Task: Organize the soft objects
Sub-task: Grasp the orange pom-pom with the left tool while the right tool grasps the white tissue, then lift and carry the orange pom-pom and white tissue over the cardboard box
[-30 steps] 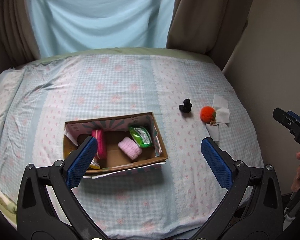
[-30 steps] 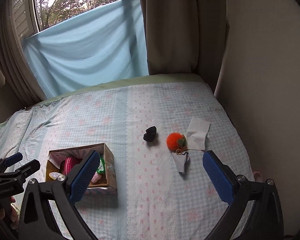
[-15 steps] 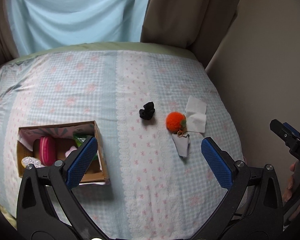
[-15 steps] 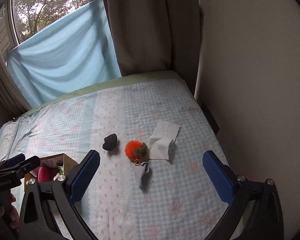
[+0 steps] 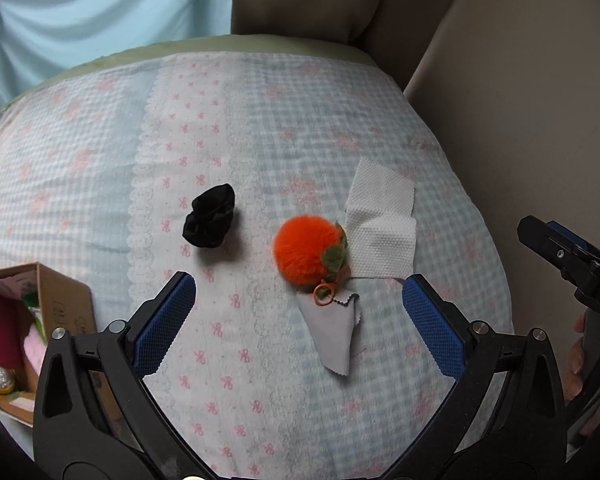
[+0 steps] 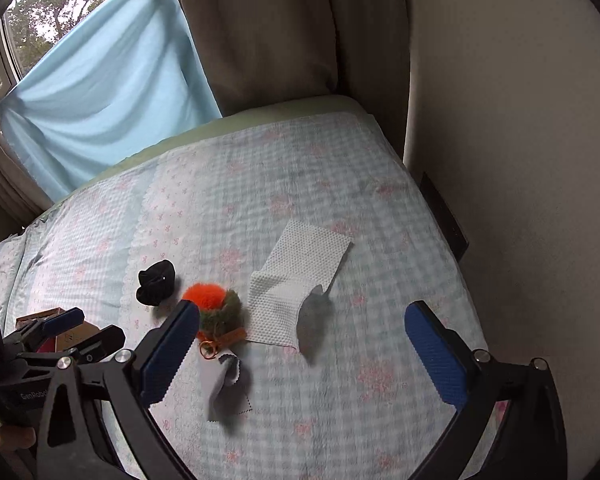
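On the checked bedspread lie a black scrunchie (image 5: pixel 209 216) (image 6: pixel 155 282), an orange pompom (image 5: pixel 306 250) (image 6: pixel 212 308) with a green leaf and orange ring, a grey cloth (image 5: pixel 336 330) (image 6: pixel 223 384) and a white tissue (image 5: pixel 380 226) (image 6: pixel 296 280). My left gripper (image 5: pixel 298 322) hangs open just short of the pompom and grey cloth, holding nothing. My right gripper (image 6: pixel 298 354) is open over the tissue's near edge, also empty. A cardboard box (image 5: pixel 56 304) holding pink and green soft items sits at the left edge of the left wrist view.
A wall (image 6: pixel 520 160) runs close along the bed's right side. Brown curtains (image 6: pixel 280 32) and a light blue sheet (image 6: pixel 100 92) hang behind the bed's far end. The right gripper (image 5: pixel 572 260) and a hand show at the left wrist view's right edge.
Both grippers have swung right and closer to the loose items; the box has slid to the left edge of view. Both stay open and empty.
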Demonstrator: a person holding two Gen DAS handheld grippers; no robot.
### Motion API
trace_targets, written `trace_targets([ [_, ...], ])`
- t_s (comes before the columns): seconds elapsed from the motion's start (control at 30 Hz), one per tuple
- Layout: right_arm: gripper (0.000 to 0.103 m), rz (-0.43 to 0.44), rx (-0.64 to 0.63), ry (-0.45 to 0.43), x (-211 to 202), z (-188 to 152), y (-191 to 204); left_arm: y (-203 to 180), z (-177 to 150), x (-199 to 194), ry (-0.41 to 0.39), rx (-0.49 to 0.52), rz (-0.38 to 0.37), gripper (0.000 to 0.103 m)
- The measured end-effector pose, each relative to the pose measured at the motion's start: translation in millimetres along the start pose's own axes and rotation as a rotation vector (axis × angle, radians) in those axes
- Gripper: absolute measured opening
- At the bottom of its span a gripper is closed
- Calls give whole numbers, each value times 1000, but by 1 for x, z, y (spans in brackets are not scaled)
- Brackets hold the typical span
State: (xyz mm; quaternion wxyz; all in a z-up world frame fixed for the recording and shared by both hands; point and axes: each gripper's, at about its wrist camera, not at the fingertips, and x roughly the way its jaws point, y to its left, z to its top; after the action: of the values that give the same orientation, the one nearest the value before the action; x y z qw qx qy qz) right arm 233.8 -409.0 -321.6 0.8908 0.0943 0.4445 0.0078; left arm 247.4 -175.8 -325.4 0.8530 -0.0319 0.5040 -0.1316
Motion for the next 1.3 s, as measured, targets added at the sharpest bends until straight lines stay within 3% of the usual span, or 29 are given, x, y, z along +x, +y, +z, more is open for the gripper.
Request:
trace_targets([
  [0.27,100,35,44,20,75,-15,-20,-9,7,91,41,48,-13,103],
  [0.5,98,66,53,32,127,-20,-19,-18,5,145,65,105,-31,100],
  [0.7,69,78,24,43,161,-22,-17,-19,3,174,80,128,-47,81],
  [0.87,43,77,-34,14,164,-21,-8,-23,3,179,57,188,-17,48],
  [0.9,34,79,-40,14,165,-21,-7,-24,4,179,53,192,-14,46],
  [1.03,20,71,-31,18,168,-21,-6,-22,6,178,55,192,-27,41],
  [1.13,12,66,-16,12,167,-20,-8,-22,8,179,57,188,-32,41],
  [1.3,8,60,-8,-14,159,-16,-8,-20,9,177,58,172,-43,40],
])
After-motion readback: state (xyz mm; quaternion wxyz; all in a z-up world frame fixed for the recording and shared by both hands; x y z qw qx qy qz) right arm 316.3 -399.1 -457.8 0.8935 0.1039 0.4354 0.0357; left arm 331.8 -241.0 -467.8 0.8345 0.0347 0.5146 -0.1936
